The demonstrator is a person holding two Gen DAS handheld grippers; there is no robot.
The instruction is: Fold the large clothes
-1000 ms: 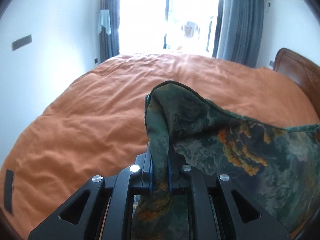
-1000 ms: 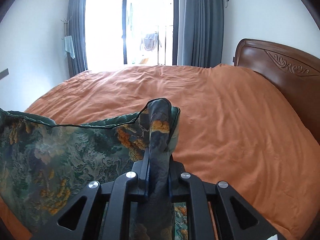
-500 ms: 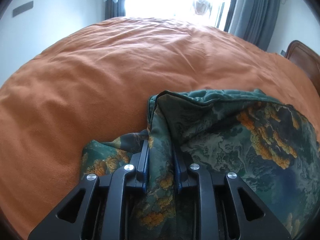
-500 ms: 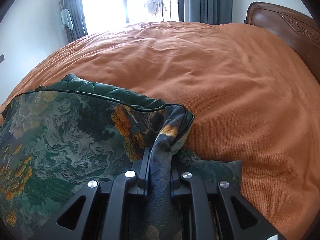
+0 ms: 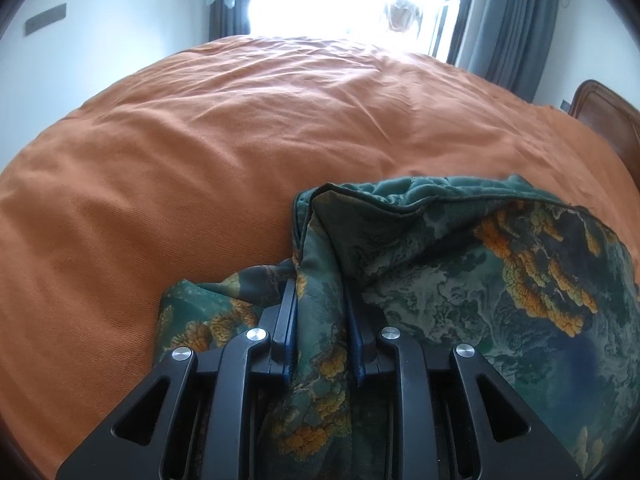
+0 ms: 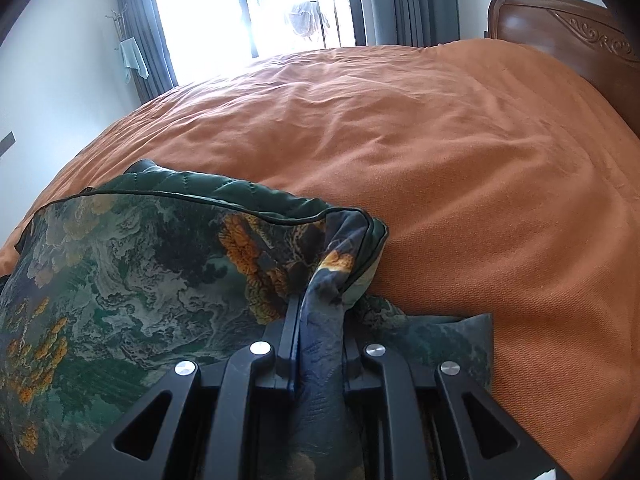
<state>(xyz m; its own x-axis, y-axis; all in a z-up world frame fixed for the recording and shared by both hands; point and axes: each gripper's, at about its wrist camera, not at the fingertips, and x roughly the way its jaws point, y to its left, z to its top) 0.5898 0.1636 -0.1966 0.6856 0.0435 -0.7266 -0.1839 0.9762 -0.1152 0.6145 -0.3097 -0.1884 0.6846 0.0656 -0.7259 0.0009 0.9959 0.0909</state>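
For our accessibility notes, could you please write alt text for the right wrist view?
The right tool is shut on a corner of a green printed garment above an orange bedspread, with a wooden headboard and window behind.

One green quilted garment with an orange and grey landscape print (image 5: 460, 280) (image 6: 132, 280). Two black two-finger grippers, the left gripper (image 5: 320, 300) and the right gripper (image 6: 320, 312). One bed under an orange duvet cover (image 5: 200, 140) (image 6: 460, 160). One carved dark wooden headboard (image 6: 560, 28) (image 5: 604, 116). One bright glazed window door (image 6: 256, 8). One pale blue towel (image 6: 132, 56) hanging by the grey curtains (image 6: 404, 0).
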